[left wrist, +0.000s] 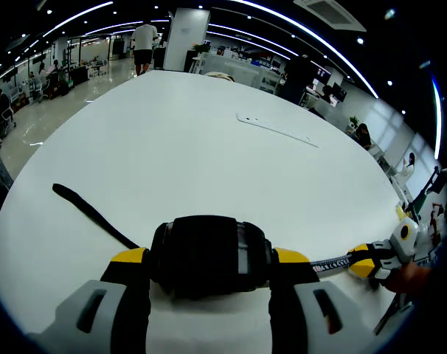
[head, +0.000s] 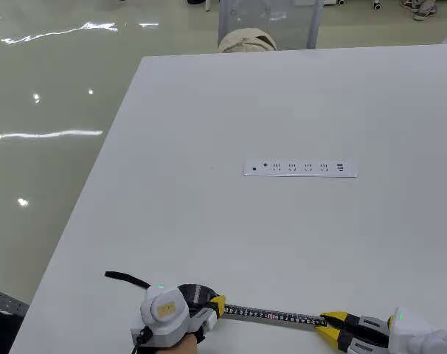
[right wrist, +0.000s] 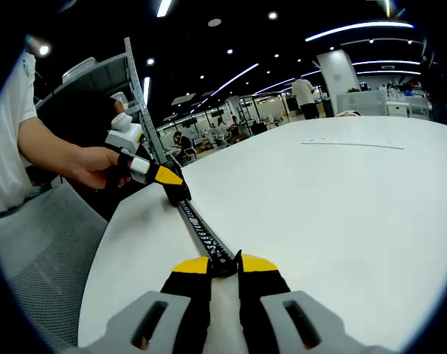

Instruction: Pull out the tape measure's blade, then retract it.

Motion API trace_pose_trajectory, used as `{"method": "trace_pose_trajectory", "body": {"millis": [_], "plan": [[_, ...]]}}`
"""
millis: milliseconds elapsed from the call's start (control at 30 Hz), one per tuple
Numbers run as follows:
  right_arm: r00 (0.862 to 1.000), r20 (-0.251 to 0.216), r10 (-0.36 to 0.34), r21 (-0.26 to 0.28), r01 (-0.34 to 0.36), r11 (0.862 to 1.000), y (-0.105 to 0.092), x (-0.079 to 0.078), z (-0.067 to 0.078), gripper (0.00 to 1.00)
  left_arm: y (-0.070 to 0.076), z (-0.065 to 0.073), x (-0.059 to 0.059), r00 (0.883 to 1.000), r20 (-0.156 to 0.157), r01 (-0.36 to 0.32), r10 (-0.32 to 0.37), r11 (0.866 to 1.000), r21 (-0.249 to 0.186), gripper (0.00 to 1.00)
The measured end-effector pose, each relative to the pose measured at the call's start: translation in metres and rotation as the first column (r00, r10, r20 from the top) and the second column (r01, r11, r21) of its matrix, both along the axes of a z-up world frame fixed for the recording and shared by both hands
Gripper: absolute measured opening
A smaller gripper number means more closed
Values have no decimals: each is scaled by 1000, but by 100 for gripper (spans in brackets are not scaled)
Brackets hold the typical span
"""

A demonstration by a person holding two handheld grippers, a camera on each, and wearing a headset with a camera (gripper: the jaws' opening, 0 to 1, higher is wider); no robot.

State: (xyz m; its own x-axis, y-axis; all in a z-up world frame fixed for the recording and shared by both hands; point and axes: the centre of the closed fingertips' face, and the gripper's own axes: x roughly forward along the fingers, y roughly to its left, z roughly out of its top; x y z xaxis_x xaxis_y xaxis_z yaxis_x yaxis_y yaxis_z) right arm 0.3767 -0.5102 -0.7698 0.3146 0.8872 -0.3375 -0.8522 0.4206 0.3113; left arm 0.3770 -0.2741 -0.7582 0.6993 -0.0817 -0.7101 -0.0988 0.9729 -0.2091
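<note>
Midway through the pull-out, judging by the length of blade (head: 271, 316) bridging the two grippers. Clamped across the black tape measure case (left wrist: 209, 254) with the left gripper (left wrist: 209, 258), jaws tight on both flanks, low at the near edge of the white table (head: 282, 110). Pinched on the blade's free end with the right gripper (right wrist: 223, 265), jaws closed together over it. Blade straight and taut between the two, on or just above the tabletop; cannot tell which. Trailing off the case to the left, a black wrist strap (head: 124, 278), loose on the surface.

Next, probably: either draw the right gripper a little farther from the case, or begin the return. For the return: hold the case firm, walk the blade's end back toward the case mouth in line with the blade, and avoid letting go early, lest the spring whip it home.

Writing: a printed scale with numerals along the blade, too small to read with confidence. No brand legible on the case. Farther up the table, well apart, a recessed socket strip (head: 300, 169) with small symbols and no readable text.
</note>
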Motion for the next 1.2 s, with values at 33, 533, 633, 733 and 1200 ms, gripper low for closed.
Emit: {"method": "trace_pose_trajectory", "body": {"millis": [33,533,633,733,1200], "plan": [[1000,0,2,0,-2,1000,1,0,0,12,0,0,0,1000,0,0,0,1000,0,63],[999,1,36,6,-36,999,32,-1,0,12,0,-2,0,1000,-4,3,-3,1000,-2,63],[999,1,39,9,-39,999,37,0,0,12,1,-2,0,1000,-5,0,0,1000,-2,63],[999,1,49,8,-49,999,43,0,-1,12,1,-1,-1,1000,-3,0,0,1000,-1,63],[997,-8,76,14,-76,997,69,-1,-2,13,0,-1,0,1000,-5,2,-2,1000,-4,63]]}}
